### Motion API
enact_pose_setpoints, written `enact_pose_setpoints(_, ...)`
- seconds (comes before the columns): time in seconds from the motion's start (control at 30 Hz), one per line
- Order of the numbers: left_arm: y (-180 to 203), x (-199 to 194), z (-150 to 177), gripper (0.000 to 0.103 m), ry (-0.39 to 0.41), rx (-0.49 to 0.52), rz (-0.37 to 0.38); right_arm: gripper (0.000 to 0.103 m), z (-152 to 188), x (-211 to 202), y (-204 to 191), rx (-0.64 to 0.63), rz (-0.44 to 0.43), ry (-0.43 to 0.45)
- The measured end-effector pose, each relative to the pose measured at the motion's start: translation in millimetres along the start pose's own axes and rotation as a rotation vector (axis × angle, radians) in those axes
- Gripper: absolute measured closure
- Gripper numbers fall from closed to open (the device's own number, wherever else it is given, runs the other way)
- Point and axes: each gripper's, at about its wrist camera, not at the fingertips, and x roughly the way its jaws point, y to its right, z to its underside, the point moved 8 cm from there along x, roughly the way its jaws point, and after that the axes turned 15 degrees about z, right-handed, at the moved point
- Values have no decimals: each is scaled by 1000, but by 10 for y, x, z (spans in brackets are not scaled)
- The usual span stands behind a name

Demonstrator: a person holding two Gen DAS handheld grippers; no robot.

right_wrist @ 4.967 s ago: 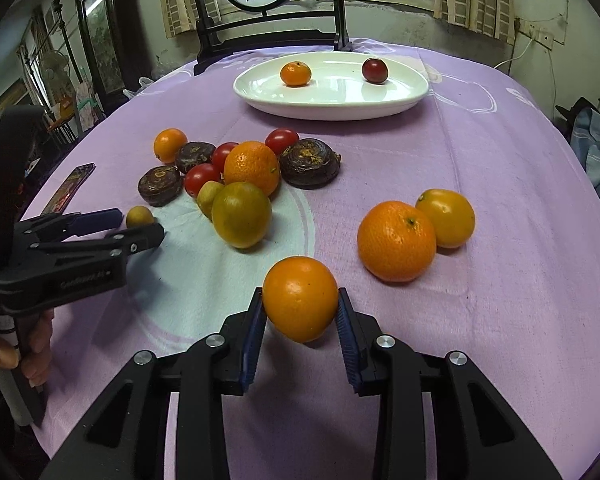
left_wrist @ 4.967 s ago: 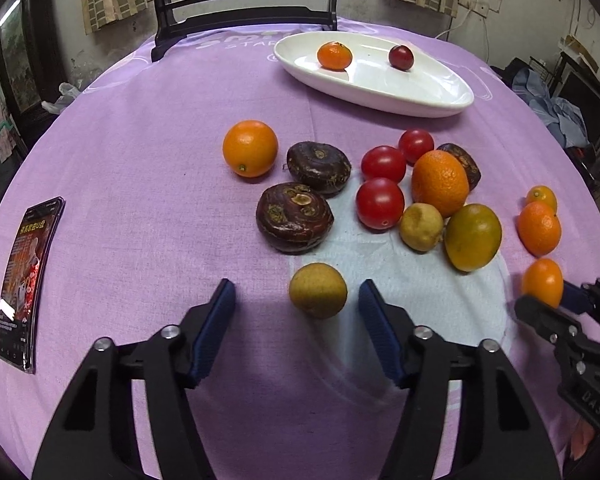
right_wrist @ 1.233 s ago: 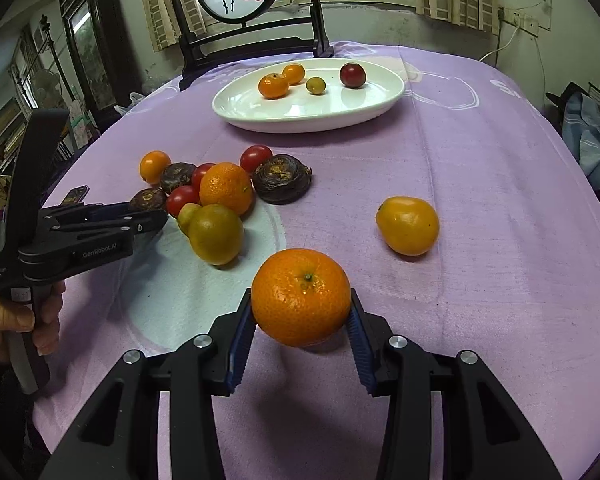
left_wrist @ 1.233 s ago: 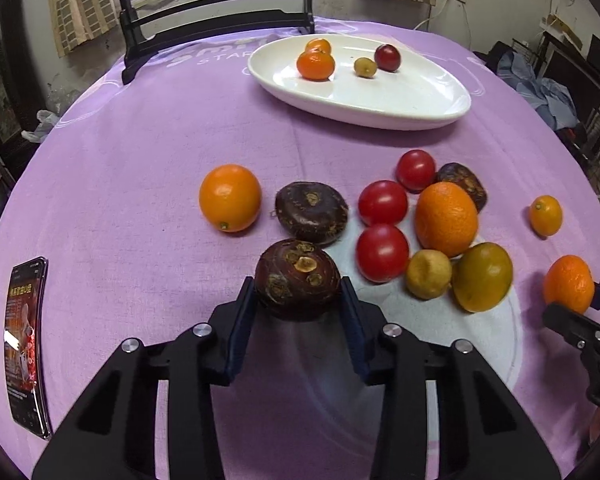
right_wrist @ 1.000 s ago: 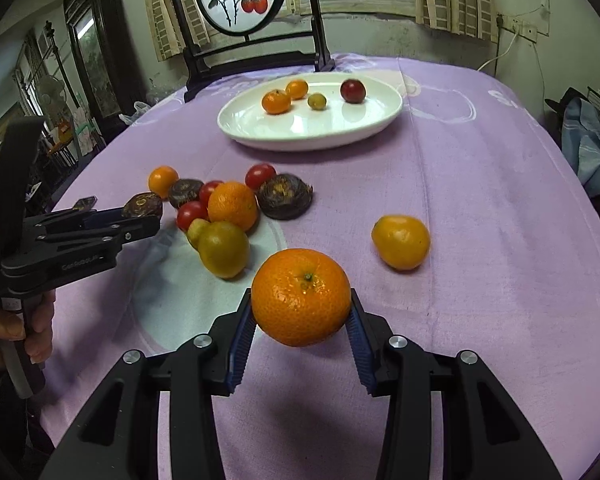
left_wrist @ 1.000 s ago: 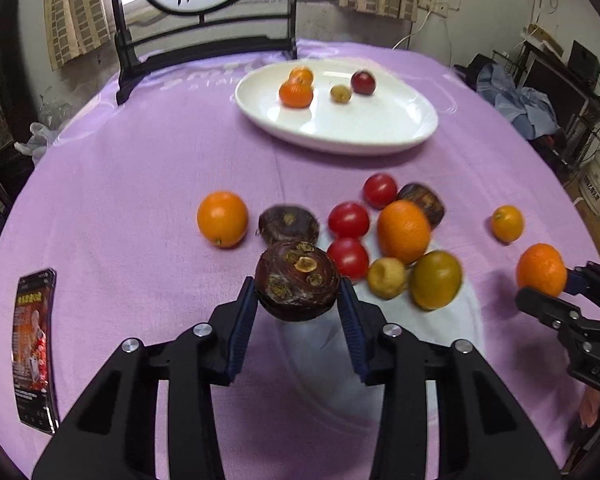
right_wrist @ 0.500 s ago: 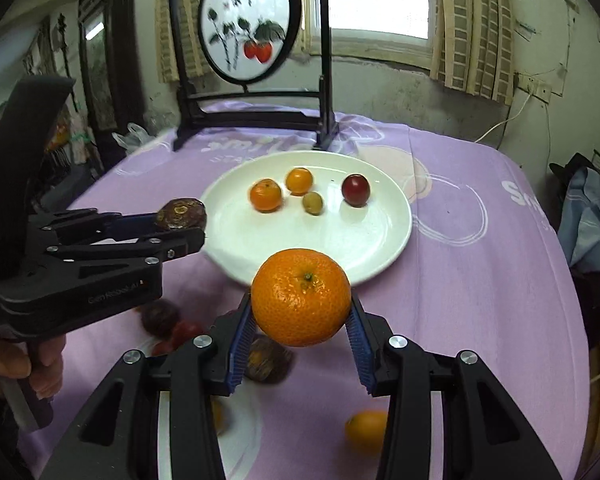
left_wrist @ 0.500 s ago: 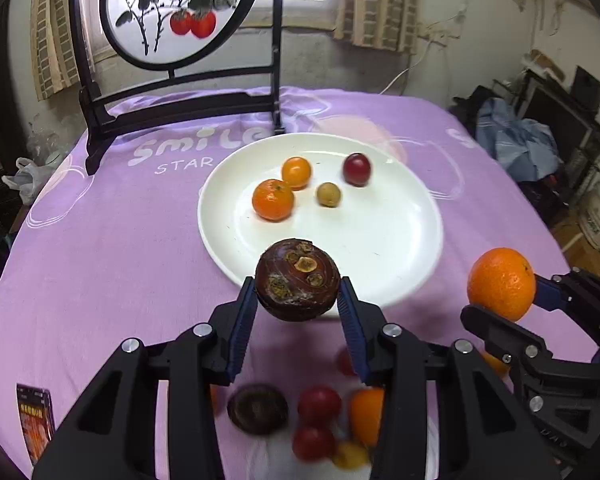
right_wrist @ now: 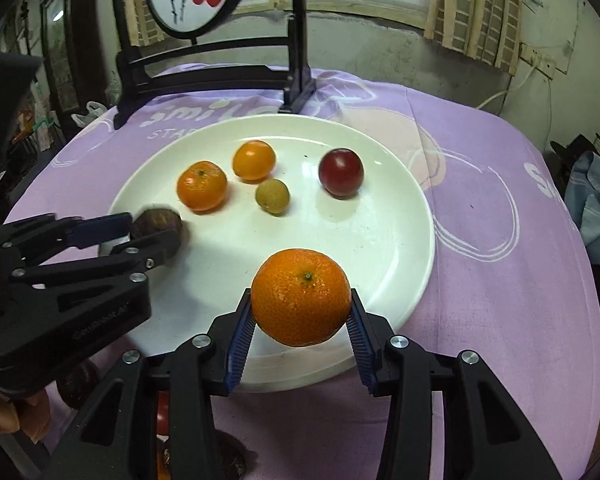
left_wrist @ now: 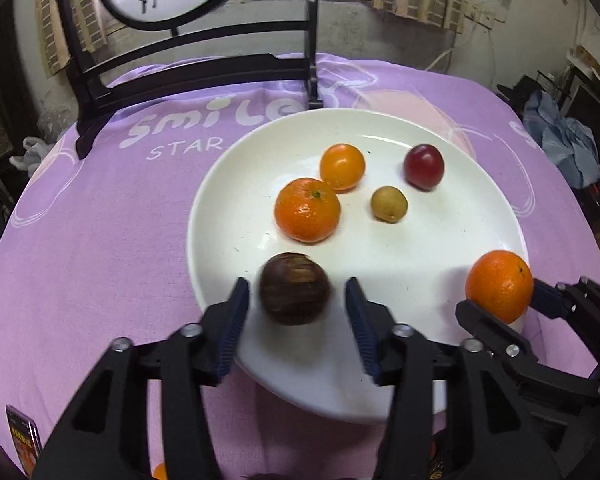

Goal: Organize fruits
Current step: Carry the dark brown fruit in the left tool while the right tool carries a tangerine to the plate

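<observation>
My left gripper (left_wrist: 296, 318) hangs over the near left part of the white plate (left_wrist: 480, 216). Its jaws are opening, and the dark brown round fruit (left_wrist: 294, 288) sits blurred between them with a gap to each pad. My right gripper (right_wrist: 300, 334) is shut on a large orange (right_wrist: 301, 297) above the plate's near edge (right_wrist: 416, 280). That orange also shows in the left wrist view as the held orange (left_wrist: 500, 285). On the plate lie a tangerine (left_wrist: 308, 210), a smaller orange fruit (left_wrist: 342, 166), a small yellow-green fruit (left_wrist: 389, 204) and a dark red fruit (left_wrist: 424, 167).
A black frame stand with a round painted panel (left_wrist: 196, 76) stands behind the plate on the purple cloth (left_wrist: 80, 240). A phone (left_wrist: 22, 440) lies at the near left. Several loose fruits (right_wrist: 76, 384) lie close under the grippers. A hand (right_wrist: 8, 412) holds the left gripper.
Both grippers moved forward from the fruit pile to over the plate. The left jaws have spread and let go of the dark brown fruit. The right gripper still grips the orange.
</observation>
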Motion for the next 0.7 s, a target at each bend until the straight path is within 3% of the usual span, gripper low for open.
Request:
enact_pose_setpoints(0.17,21,-449,79,35,72,46,-35,56,131,-297,152,44,-29,32)
enact_pose_setpoints(0.3,32,-784,245,29,109,21,-15,53,108,-582,272,100,-51,134)
enact_pose_setpoints(0.4,43,-909,372,29,120,-24,3,54,-66,-432,127,135,-128,131)
enact_pose_setpoints(0.47,28,-966,463,29,119,-40,-2,93,-86,-65,22,113,-96,4)
enact_pose_setpoints(0.5,9,-1007,536,29,109,-45,-3,94,-96,71,13,119,-104,-43)
enact_pose_setpoints(0.53,-13,-1045,580,29,112,-45,-12,94,-141,37,57,147,-170,-49)
enact_pose_setpoints(0.57,-36,-1127,629,29,129,-32,-38,93,-197,-179,188,190,-267,-11)
enact_pose_setpoints(0.6,-26,-1190,657,29,144,-4,-46,91,-187,-361,296,210,-301,32)
enact_pose_setpoints(0.63,12,-1239,671,29,156,43,-48,74,-129,-530,393,185,-285,61)
enact_pose_setpoints(0.67,62,-1260,688,29,158,92,-57,47,-36,-669,501,128,-202,80)
enact_pose_setpoints(0.7,94,-1259,695,28,158,111,-60,41,67,-825,630,83,-112,131)
